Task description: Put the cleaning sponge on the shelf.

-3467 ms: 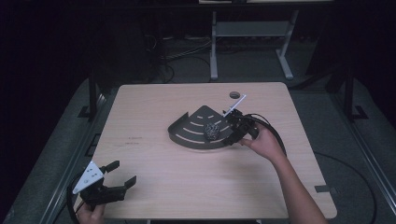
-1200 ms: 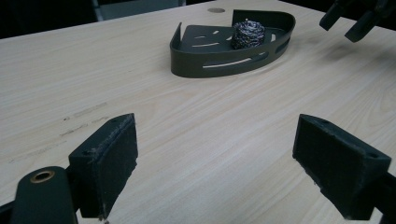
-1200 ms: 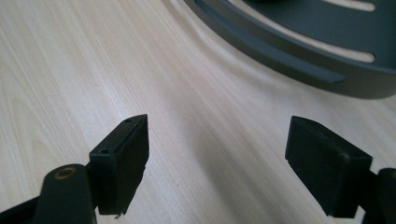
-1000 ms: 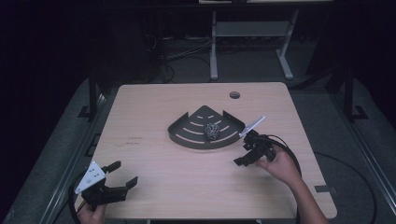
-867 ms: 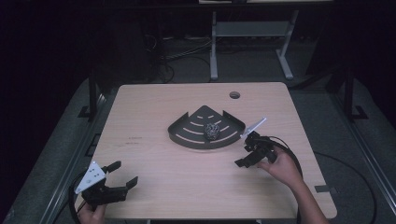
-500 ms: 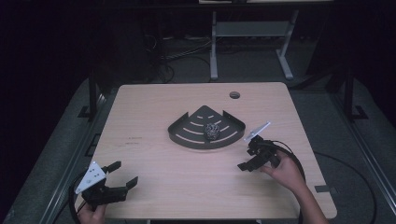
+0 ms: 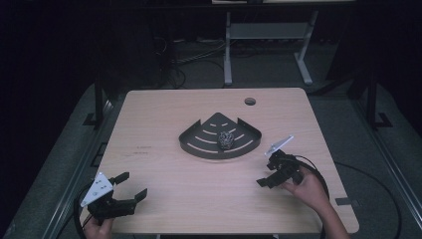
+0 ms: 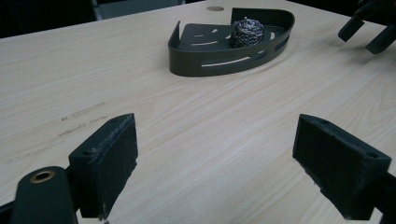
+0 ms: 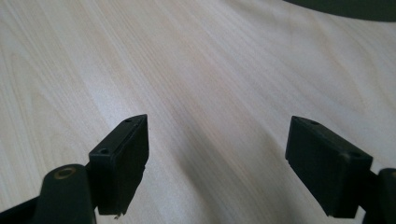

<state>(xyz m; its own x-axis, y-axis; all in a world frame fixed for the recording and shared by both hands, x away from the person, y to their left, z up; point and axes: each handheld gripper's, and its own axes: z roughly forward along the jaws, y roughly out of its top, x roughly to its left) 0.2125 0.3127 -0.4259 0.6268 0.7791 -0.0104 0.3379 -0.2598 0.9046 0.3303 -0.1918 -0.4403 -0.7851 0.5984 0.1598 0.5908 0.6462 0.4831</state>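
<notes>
Two grippers, left gripper (image 7: 130, 188) and right gripper (image 7: 269, 173), jaws apart, empty; steel scourer (image 7: 227, 140) sits in corner tray (image 7: 199, 148) ahead of both. Placement looks done.

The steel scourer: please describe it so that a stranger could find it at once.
On the light wooden table a dark fan-shaped tray with slots sits near the middle. Inside it, right of centre, lies the steel scourer, a small shiny tangled ball, the only metallic, round thing there.
</notes>
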